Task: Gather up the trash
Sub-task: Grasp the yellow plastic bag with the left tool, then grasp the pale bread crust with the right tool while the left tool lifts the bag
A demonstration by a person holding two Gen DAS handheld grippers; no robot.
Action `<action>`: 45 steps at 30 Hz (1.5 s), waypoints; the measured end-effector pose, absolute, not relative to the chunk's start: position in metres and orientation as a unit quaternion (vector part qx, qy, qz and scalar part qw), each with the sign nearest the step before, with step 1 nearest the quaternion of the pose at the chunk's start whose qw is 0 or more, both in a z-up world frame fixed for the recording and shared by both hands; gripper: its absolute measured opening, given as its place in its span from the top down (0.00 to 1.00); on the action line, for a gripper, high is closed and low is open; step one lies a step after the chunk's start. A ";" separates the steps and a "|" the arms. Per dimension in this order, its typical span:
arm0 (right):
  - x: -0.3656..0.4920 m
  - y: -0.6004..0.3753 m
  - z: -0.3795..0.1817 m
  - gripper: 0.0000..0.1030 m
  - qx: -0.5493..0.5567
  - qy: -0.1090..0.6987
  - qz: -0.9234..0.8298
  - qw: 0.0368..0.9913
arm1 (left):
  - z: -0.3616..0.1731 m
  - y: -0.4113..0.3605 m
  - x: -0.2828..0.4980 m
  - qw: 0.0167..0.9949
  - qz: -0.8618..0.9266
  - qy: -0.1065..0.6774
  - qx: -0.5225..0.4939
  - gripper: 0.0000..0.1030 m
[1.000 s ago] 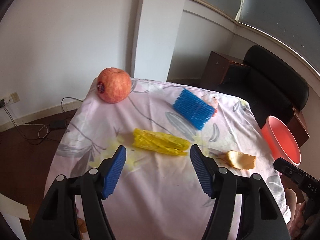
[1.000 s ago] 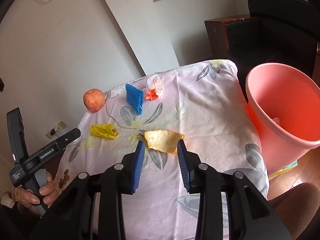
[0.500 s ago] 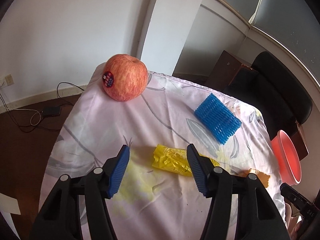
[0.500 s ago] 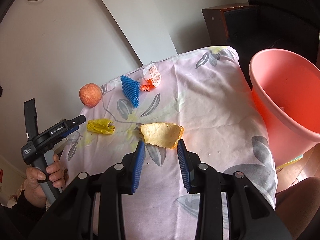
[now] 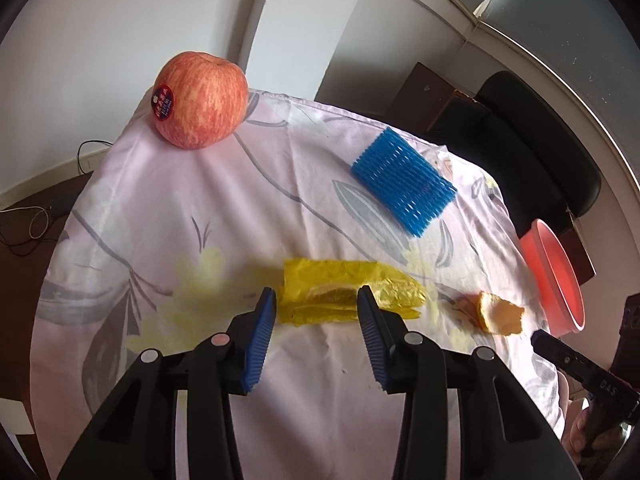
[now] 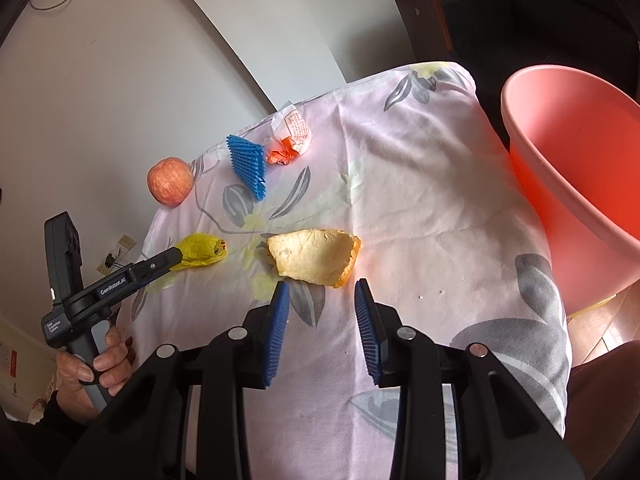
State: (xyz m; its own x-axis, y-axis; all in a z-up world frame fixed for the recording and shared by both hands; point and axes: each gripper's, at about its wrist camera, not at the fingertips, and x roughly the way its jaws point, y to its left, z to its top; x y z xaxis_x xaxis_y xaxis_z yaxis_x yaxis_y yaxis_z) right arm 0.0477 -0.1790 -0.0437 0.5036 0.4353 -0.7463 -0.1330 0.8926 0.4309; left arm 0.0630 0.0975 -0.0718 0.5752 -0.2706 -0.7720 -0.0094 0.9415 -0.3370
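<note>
My left gripper (image 5: 316,300), jaws wide and empty, straddles the yellow wrapper (image 5: 348,296); I should drop lower, then pinch its middle.

Bright daylight, soft shadows, strong fisheye bending and dark vignetted corners.

- Thin pale-pink floral cotton tablecloth (image 5: 168,216): matt, lightly creased.
- Crinkled yellow plastic wrapper (image 5: 344,294): glossy film.
- Blue foam mesh fruit sleeve (image 5: 402,186): soft, ribbed, matt.
- Round red apple (image 5: 198,98): smooth skin, glossy sticker.
- Torn orange peel piece (image 6: 314,258): rough, dull pith.
- Smooth salmon-pink plastic bucket (image 6: 576,152): slight sheen.
</note>
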 end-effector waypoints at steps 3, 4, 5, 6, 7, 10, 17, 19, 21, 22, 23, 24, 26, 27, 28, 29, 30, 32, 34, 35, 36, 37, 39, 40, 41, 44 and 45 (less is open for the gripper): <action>0.048 -0.177 -0.045 0.66 0.159 0.472 0.170 0.850 | -0.067 0.093 0.049 0.867 -0.114 0.460 -0.155 0.61; 0.048 -0.177 -0.045 0.66 0.159 0.472 0.170 0.850 | -0.066 0.091 0.046 0.863 -0.128 0.463 -0.154 0.61; 0.048 -0.177 -0.046 0.66 0.159 0.473 0.170 0.850 | -0.063 0.090 0.041 0.862 -0.139 0.464 -0.150 0.61; 0.048 -0.178 -0.046 0.66 0.161 0.474 0.171 0.849 | -0.059 0.089 0.037 0.864 -0.145 0.459 -0.145 0.61; 0.047 -0.178 -0.047 0.66 0.162 0.474 0.170 0.848 | -0.055 0.090 0.034 0.868 -0.149 0.454 -0.139 0.61; 0.047 -0.181 -0.049 0.66 0.168 0.477 0.168 0.846 | -0.042 0.095 0.033 0.881 -0.143 0.436 -0.115 0.54; 0.045 -0.186 -0.050 0.66 0.175 0.475 0.157 0.848 | -0.044 0.078 0.050 0.877 -0.174 0.444 -0.058 0.47; 0.046 -0.191 -0.051 0.66 0.182 0.475 0.153 0.847 | -0.051 0.068 0.051 0.878 -0.171 0.446 -0.026 0.46; 0.047 -0.194 -0.051 0.66 0.180 0.474 0.147 0.849 | -0.058 0.061 0.052 0.878 -0.164 0.449 0.000 0.47; 0.048 -0.195 -0.050 0.66 0.174 0.473 0.144 0.852 | -0.061 0.059 0.052 0.879 -0.162 0.449 0.009 0.48; 0.049 -0.195 -0.049 0.66 0.166 0.471 0.141 0.855 | -0.063 0.058 0.052 0.879 -0.159 0.449 0.017 0.51; 0.051 -0.195 -0.049 0.66 0.160 0.470 0.141 0.857 | -0.065 0.057 0.051 0.880 -0.153 0.450 0.024 0.60; 0.055 -0.194 -0.051 0.66 0.151 0.470 0.139 0.858 | -0.070 0.060 0.053 0.877 -0.142 0.459 0.028 0.74; 0.058 -0.194 -0.053 0.66 0.148 0.471 0.136 0.859 | -0.071 0.062 0.053 0.878 -0.138 0.458 0.022 0.80; 0.060 -0.194 -0.055 0.66 0.149 0.473 0.135 0.858 | -0.070 0.065 0.053 0.879 -0.136 0.457 0.013 0.86; 0.063 -0.194 -0.056 0.66 0.152 0.475 0.136 0.856 | -0.068 0.068 0.052 0.880 -0.136 0.456 0.005 0.88; 0.065 -0.192 -0.058 0.66 0.154 0.477 0.139 0.854 | -0.066 0.070 0.051 0.881 -0.137 0.453 -0.004 0.90; 0.068 -0.188 -0.061 0.66 0.149 0.480 0.142 0.853 | -0.060 0.073 0.046 0.885 -0.138 0.445 -0.017 0.91; 0.071 -0.181 -0.062 0.66 0.132 0.483 0.146 0.853 | -0.055 0.075 0.042 0.888 -0.136 0.439 -0.022 0.92; 0.073 -0.178 -0.063 0.66 0.122 0.483 0.147 0.854 | -0.053 0.075 0.040 0.889 -0.135 0.436 -0.025 0.92; 0.074 -0.175 -0.063 0.67 0.112 0.484 0.145 0.855 | -0.051 0.076 0.038 0.890 -0.134 0.434 -0.029 0.92; 0.075 -0.173 -0.065 0.67 0.107 0.488 0.142 0.855 | -0.050 0.077 0.036 0.891 -0.133 0.433 -0.032 0.92; 0.077 -0.172 -0.067 0.68 0.111 0.491 0.144 0.852 | -0.047 0.077 0.033 0.893 -0.130 0.429 -0.040 0.92; 0.078 -0.171 -0.067 0.80 0.110 0.491 0.149 0.851 | -0.045 0.077 0.032 0.894 -0.129 0.427 -0.043 0.92; 0.078 -0.169 -0.067 0.85 0.106 0.493 0.154 0.850 | -0.043 0.076 0.031 0.895 -0.128 0.426 -0.047 0.92; 0.075 -0.166 -0.065 0.92 0.095 0.486 0.159 0.854 | -0.038 0.075 0.028 0.897 -0.127 0.420 -0.055 0.92; 0.073 -0.166 -0.063 0.93 0.093 0.482 0.161 0.856 | -0.036 0.074 0.027 0.898 -0.128 0.418 -0.055 0.92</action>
